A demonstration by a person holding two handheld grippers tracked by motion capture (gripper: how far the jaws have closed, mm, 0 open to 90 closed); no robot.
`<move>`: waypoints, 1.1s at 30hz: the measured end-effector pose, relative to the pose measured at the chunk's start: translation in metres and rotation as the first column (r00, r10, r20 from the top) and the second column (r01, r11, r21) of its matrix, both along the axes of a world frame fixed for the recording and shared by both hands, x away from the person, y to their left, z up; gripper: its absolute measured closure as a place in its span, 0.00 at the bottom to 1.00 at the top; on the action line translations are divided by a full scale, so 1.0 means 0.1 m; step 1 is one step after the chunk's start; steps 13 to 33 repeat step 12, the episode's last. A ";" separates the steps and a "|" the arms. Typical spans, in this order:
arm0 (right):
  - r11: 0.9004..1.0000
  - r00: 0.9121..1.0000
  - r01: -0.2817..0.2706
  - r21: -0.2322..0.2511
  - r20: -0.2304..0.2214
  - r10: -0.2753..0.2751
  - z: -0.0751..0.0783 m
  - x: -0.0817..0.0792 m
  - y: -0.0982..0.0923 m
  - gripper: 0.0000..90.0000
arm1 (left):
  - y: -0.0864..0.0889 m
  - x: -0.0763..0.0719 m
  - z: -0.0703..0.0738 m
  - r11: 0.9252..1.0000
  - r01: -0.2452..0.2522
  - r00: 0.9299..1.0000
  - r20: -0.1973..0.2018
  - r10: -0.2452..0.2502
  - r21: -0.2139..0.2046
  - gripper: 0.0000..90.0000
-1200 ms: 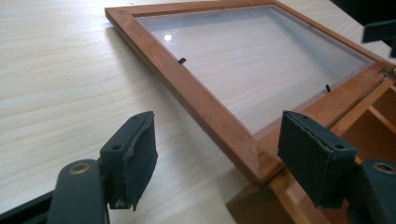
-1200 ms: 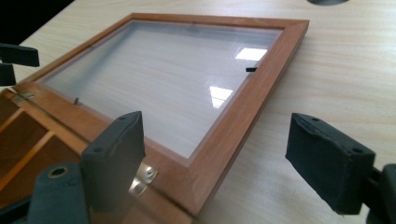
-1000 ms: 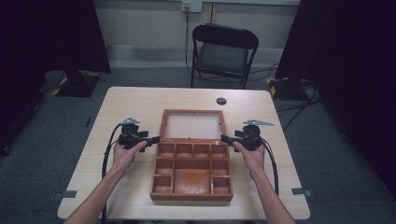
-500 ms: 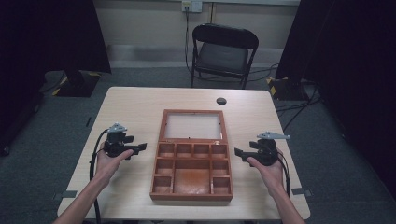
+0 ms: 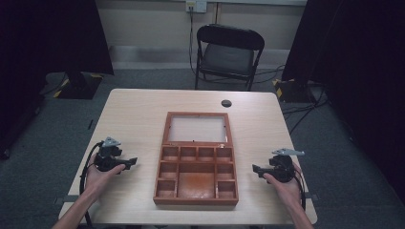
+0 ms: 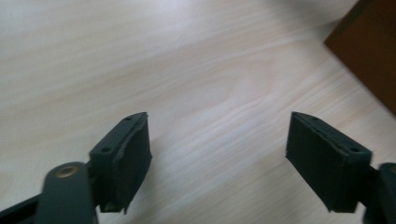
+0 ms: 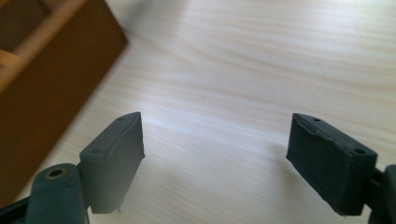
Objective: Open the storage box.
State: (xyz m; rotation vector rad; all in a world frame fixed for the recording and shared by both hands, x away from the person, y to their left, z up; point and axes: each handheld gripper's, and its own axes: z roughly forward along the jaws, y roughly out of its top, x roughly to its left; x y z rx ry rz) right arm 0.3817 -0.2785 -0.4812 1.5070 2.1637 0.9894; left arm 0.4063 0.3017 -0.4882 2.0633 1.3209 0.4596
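High view shows the open wooden box mid-counter, left gripper and right gripper both spread empty, well apart; a careless sideways approach could shove it.

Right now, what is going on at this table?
A person holds a gripper in each hand. The left gripper and the right gripper rest on the table, one on either side of an open wooden compartment box, clear of it. Both have their jaws apart and hold nothing. The box's lid lies flat behind it, and its compartments look empty.
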 end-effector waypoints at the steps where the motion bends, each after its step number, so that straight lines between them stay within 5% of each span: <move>1: 0.999 1.000 0.001 -0.035 -0.005 -0.001 -0.03 0.01 -0.02 0.20 | 0.01 0.01 -0.02 1.000 -0.025 1.000 -0.013 0.025 0.001 0.21; 3: 0.999 0.999 0.032 -0.043 -0.010 -0.033 -0.08 0.01 -0.05 0.18 | 0.02 0.01 -0.04 0.999 -0.029 1.000 0.006 0.029 0.040 0.23; 6: 0.995 0.999 0.038 -0.091 0.009 -0.037 -0.10 0.01 -0.05 0.18 | 0.03 0.01 -0.05 0.999 -0.038 0.999 0.017 0.038 0.020 0.20; 7: 0.991 0.997 0.060 -0.120 0.048 -0.055 -0.14 0.00 -0.04 0.14 | 0.01 -0.03 -0.12 0.999 -0.036 0.996 0.080 0.035 0.010 0.17; 8: 0.992 0.996 0.063 -0.111 0.069 -0.056 -0.17 -0.01 -0.04 0.12 | 0.01 -0.05 -0.14 0.999 -0.041 0.994 0.103 0.041 -0.005 0.17; 33: 0.993 0.995 0.065 -0.101 0.088 -0.056 -0.19 -0.01 -0.05 0.11 | -0.01 -0.06 -0.14 0.998 -0.060 0.992 0.107 0.060 -0.004 0.17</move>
